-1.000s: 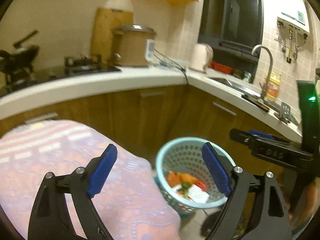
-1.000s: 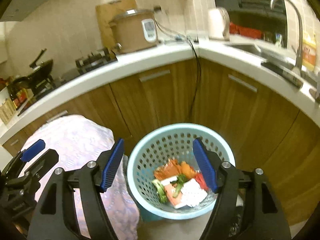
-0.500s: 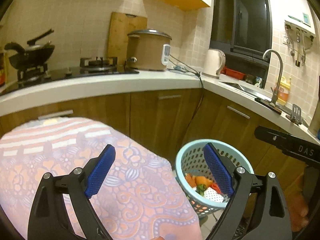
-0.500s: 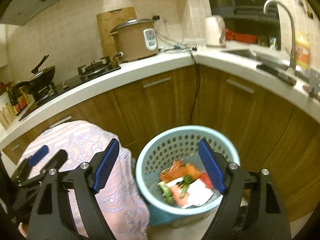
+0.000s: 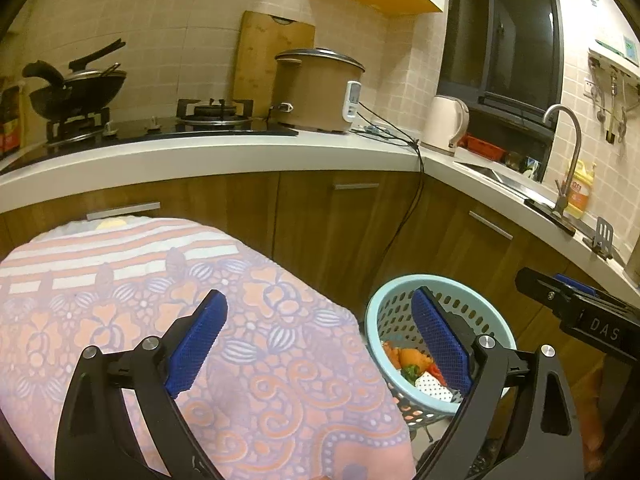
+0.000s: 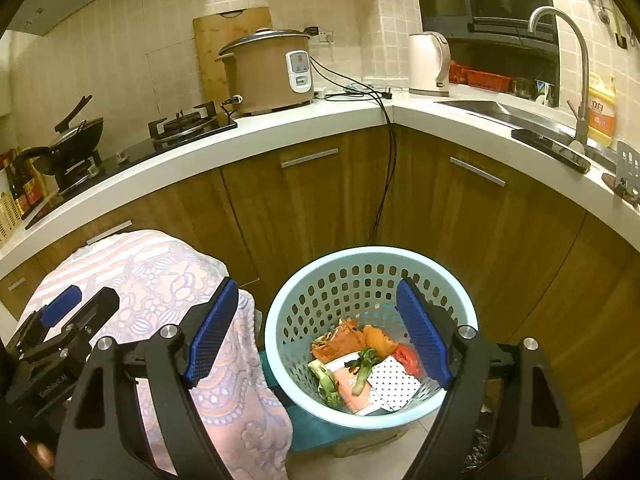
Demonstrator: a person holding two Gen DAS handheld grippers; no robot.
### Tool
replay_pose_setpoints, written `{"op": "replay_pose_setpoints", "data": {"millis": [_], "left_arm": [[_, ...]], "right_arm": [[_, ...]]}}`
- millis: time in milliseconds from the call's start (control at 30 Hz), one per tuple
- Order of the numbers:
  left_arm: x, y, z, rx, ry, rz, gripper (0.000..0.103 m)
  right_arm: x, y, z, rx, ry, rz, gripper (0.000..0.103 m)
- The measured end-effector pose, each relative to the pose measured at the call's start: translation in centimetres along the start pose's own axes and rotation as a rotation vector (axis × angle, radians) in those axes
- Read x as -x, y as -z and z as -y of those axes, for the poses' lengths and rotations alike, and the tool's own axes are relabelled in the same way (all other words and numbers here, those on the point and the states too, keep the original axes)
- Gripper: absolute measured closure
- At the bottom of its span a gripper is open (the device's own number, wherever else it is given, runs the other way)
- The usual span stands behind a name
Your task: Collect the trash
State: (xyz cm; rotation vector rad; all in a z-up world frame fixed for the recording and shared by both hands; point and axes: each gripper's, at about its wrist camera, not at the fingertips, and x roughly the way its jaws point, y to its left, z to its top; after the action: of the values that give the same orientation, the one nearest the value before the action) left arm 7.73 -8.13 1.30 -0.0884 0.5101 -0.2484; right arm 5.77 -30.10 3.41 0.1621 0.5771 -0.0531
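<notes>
The basket [image 6: 372, 264] is pale blue, its wall pierced with rows of oval holes. Inside lie orange wrappers [image 6: 340, 340], green vegetable scraps [image 6: 362, 372], a red piece [image 6: 408, 360] and a white card with black dots [image 6: 392, 384]. The cloth [image 5: 256, 360] is pink, with white stripes at its far edge and lilac flowers and scrolls over the rest. Both grippers are black with blue ribbed pads [image 5: 196, 344]. The cabinet doors [image 6: 320, 208] are brown wood grain, the counter [image 6: 280, 136] white. The rice cooker [image 6: 268, 72] is tan, the kettle [image 6: 428, 64] cream, the wall tiles [image 5: 180, 20] beige.
</notes>
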Motion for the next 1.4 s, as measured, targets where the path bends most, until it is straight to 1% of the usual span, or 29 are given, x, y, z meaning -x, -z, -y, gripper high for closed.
{"op": "replay_pose_setpoints", "data": {"millis": [233,367,633,933,1400], "left_arm": [[-0.1,0.08,0.12,-0.011,-0.024,-0.001,0.01],[-0.1,0.1,0.09,-0.006,-0.028,-0.002,0.009],[-0.05,0.14,0.1,-0.006,-0.033,-0.001,0.009],[-0.45,0.28,-0.24,-0.002,-0.029,-0.017,0.009],[-0.41,0.46,0.0,-0.003,-0.031,-0.022,0.009]], "right_arm": [[0.03,-0.18,-0.06,0.004,0.003,0.003,0.026],[0.34,-0.09,-0.47,0.026,0.027,0.02,0.024],[0.45,-0.11,-0.65,0.03,0.023,0.023,0.024],[-0.2,-0.18,-0.8,0.038,0.014,-0.004,0.024],[0.11,-0.25,-0.83,0.045,0.008,0.009,0.022]]}}
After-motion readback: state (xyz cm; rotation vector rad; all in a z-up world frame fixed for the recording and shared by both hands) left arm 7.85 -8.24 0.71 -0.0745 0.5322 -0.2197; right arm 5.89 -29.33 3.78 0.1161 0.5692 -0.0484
